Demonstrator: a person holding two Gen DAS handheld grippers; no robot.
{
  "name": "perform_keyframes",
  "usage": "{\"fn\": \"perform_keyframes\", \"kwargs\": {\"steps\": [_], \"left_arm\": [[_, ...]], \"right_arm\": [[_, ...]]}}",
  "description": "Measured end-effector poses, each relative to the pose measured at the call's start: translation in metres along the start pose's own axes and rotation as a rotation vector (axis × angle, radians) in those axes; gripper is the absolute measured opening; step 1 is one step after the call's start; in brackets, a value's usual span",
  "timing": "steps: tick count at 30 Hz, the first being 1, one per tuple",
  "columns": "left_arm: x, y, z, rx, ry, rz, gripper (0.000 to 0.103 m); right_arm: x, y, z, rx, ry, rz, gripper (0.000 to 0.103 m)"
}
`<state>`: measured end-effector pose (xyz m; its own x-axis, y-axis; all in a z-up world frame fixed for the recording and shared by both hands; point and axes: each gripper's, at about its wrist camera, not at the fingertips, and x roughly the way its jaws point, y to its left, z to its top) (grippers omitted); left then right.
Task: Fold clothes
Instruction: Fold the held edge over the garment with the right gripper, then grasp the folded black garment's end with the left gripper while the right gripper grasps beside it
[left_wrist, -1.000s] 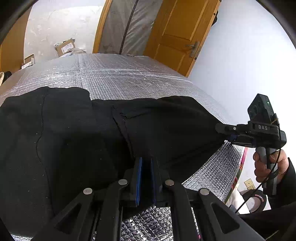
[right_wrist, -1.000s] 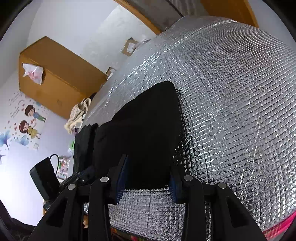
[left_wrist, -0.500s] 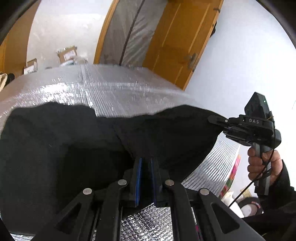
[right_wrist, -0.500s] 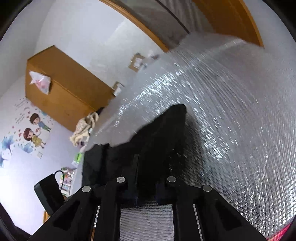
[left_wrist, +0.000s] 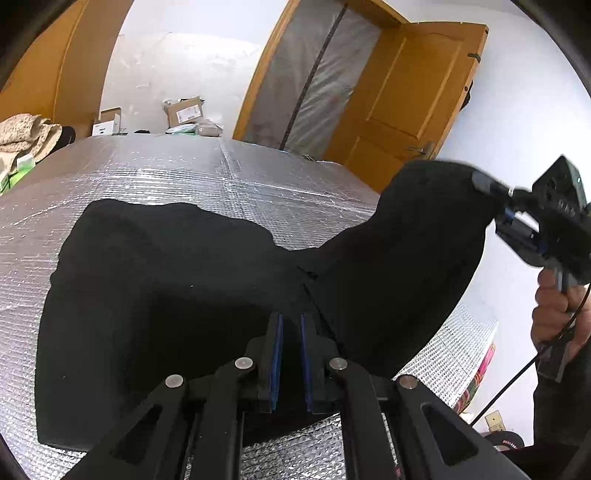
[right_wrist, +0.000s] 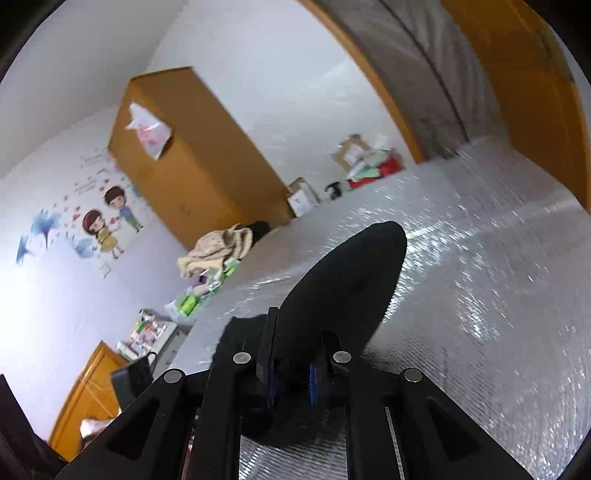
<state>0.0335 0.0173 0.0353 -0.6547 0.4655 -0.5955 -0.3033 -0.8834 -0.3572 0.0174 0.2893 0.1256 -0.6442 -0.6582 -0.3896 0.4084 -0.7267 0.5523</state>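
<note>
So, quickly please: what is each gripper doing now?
Left gripper: closed on the black garment.
Right gripper: closed on the same garment, its corner lifted.

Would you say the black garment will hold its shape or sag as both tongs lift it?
The black garment probably sags: it drapes between the right tongs and left tongs. It seems light, and the silver cover may let it slide.

A home bedroom: wardrobe (right_wrist: 192, 155), cartoon wall stickers (right_wrist: 107, 229) (wooden door (left_wrist: 410, 99) too).
</note>
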Motion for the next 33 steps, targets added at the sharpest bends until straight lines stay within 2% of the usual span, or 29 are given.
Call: {"fn": "perform_keyframes", "kwargs": {"steps": [9,18,26,33], "left_arm": [[-0.021,0.020,-0.005,-0.043,-0.038,0.033,0.009],[-0.052,0.060,-0.012,-0.128,-0.095,0.112,0.009],[-0.091,0.095,-0.025,-0.218,-0.158,0.188,0.009],[-0.114,0.121,-0.029,-0.285,-0.206,0.234,0.009]], "right_arm": [[0.035,0.064,0.015,-0.130,0.031,0.085,0.012],[0.098,0.126,0.007,-0.221,0.128,0.178,0.012],[0.179,0.172,-0.026,-0.285,0.301,0.249,0.012],[0.249,0.172,-0.077,-0.273,0.499,0.239,0.015]]}}
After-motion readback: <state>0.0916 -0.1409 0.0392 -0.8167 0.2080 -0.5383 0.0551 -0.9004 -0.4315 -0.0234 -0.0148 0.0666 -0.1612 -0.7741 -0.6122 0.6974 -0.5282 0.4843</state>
